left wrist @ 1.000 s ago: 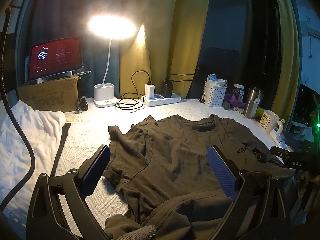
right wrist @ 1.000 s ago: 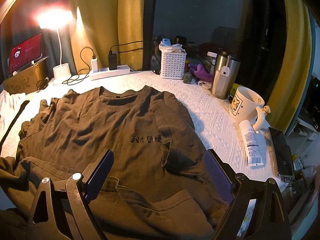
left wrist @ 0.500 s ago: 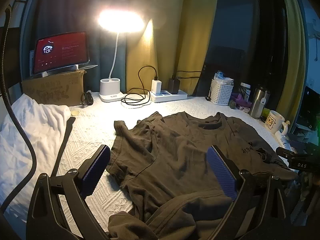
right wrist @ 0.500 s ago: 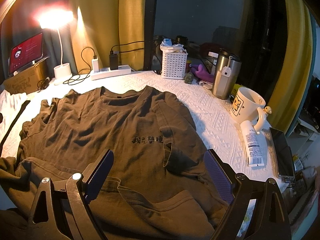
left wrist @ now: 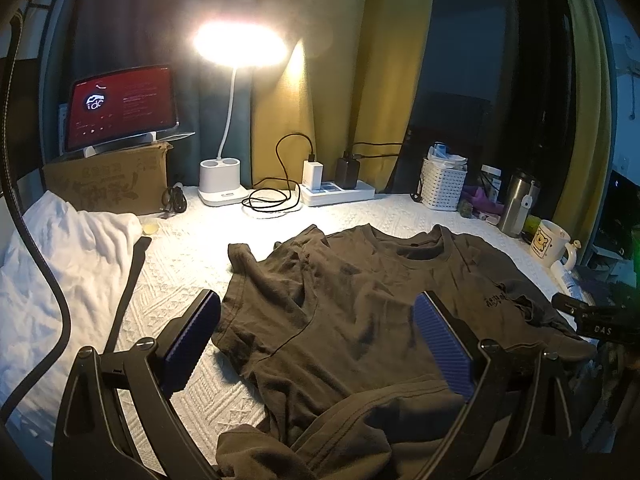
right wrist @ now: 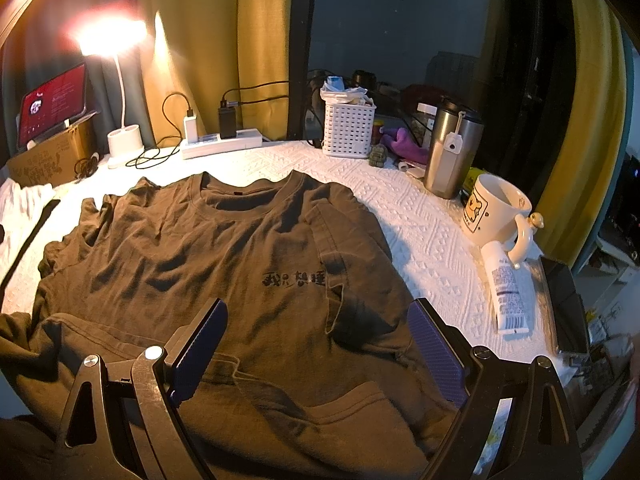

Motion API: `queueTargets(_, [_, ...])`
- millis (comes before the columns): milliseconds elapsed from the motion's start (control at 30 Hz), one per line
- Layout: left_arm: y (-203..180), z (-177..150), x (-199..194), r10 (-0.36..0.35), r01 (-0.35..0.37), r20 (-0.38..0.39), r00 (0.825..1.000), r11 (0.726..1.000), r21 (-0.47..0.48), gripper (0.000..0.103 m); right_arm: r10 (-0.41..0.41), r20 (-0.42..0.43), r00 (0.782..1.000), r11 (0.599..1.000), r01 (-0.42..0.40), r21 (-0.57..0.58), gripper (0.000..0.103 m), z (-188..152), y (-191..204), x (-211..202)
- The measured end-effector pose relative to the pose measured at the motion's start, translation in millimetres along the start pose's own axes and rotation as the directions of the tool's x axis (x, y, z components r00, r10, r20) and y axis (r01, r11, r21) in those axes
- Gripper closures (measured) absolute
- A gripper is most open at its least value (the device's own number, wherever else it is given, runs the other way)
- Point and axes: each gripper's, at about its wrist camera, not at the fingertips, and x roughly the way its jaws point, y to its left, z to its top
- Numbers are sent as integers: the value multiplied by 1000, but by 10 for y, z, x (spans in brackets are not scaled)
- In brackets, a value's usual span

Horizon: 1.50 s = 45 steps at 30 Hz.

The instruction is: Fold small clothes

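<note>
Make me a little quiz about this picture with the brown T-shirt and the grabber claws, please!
1. True or false: the T-shirt is already folded into a neat square.
2. What stands nearest the mug? A) steel tumbler B) desk lamp C) tablet
3. Are the right gripper and the left gripper holding anything?

Key: 1 false, it lies spread out. 2 A. 3 No, both are open.
</note>
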Motion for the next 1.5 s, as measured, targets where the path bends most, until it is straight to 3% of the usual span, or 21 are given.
queueTargets(300, [-39,60,264,4,-3,-37,999,1000,31,6,-72,-1,997,997,72,-6,10,190,-266,261])
queueTargets(533, [-33,156,526,12,-11,-62,998,1000,12,6,-32,-80,996,999,28,-47,12,286,-258,728])
queueTargets(633, [-8,172,642,20,-20,-84,996,1000,-3,6,-19,-120,993,997,10,-75,25,329,-187,958])
queueTargets(800, [49,199,851,43,-46,-132,990,999,-24,6,-12,-191,982,994,-10,-112,28,390,-107,1343])
queueTargets(867, [75,209,921,47,-52,-149,988,998,-35,6,-26,-231,973,991,-5,-136,34,382,-78,1497])
queueTargets(967, [86,225,1021,56,-64,-170,984,997,-40,6,-25,-247,969,989,-13,-149,55,382,-114,1597])
queueTargets(1033, [83,238,1088,57,-66,-181,982,997,-43,6,-38,-252,967,991,4,-136,78,397,-216,1618])
queueTargets(1267, [3,305,1268,41,-47,-208,977,999,-24,6,64,-238,969,998,-59,28,87,467,-608,1504])
queueTargets(1500, [-55,387,1354,27,-31,-213,977,999,-13,6,23,-193,981,990,5,142,91,570,-1046,1442])
